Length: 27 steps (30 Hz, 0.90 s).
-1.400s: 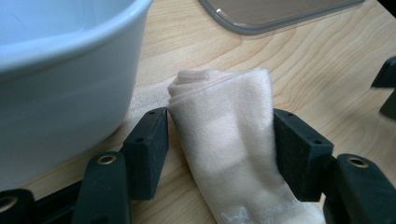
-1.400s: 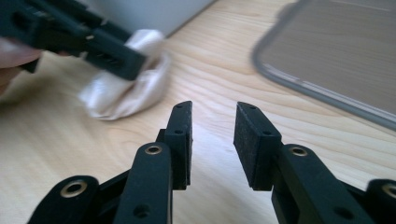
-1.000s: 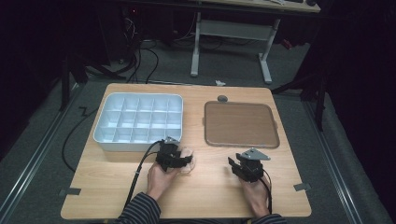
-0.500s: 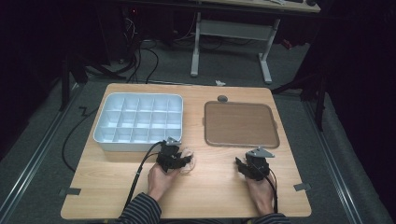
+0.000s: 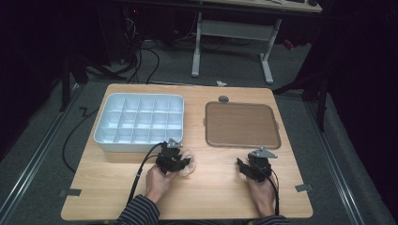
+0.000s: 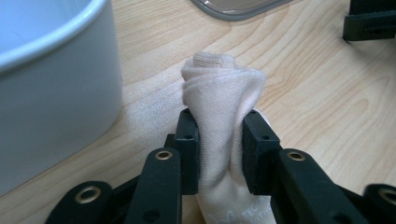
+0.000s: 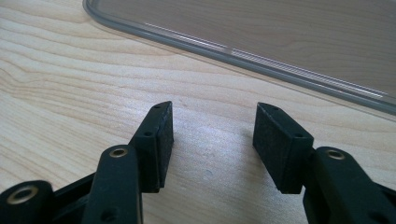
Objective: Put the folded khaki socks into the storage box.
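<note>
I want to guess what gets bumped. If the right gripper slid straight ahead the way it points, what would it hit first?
Probably the brown tray. The right gripper has open, empty jaws aimed across bare table at the tray's raised rim, with nothing between them. Depth is hard to judge, so that is a best guess.

Wooden table (image 5: 211, 197), white compartment box (image 5: 139, 123), brown tray (image 5: 241, 124), pale sock (image 6: 219, 107)
</note>
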### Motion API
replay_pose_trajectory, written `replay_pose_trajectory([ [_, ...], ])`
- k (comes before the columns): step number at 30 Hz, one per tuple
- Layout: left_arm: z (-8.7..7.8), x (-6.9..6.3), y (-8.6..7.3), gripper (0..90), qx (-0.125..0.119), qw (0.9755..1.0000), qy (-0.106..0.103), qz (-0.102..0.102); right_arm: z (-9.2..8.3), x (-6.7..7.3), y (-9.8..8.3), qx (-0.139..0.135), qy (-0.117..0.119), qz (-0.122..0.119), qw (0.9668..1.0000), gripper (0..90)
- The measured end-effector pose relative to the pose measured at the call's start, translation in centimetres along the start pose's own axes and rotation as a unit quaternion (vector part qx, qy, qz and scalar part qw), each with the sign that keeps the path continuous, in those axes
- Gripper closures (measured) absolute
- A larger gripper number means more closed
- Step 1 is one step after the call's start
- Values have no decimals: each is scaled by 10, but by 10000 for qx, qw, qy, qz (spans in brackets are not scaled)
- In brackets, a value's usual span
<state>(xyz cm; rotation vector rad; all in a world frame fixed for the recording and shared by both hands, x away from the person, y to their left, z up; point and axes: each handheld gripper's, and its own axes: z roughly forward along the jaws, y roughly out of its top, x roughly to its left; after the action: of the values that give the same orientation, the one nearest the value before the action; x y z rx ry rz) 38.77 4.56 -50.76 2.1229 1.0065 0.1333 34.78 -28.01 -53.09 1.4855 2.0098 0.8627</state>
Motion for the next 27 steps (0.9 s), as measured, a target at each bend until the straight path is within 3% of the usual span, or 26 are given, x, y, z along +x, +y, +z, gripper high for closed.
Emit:
replay_pose_trajectory([
  [15,-30,2,2,716,-157,9998,-112,-12,0,0,0,4,3,-5,10000,470],
  [25,-56,8,14,715,-286,9995,41,88,0,0,0,4,9,-11,10000,467],
  [27,-61,11,15,715,-338,9994,32,33,0,0,0,4,8,-11,10000,466],
])
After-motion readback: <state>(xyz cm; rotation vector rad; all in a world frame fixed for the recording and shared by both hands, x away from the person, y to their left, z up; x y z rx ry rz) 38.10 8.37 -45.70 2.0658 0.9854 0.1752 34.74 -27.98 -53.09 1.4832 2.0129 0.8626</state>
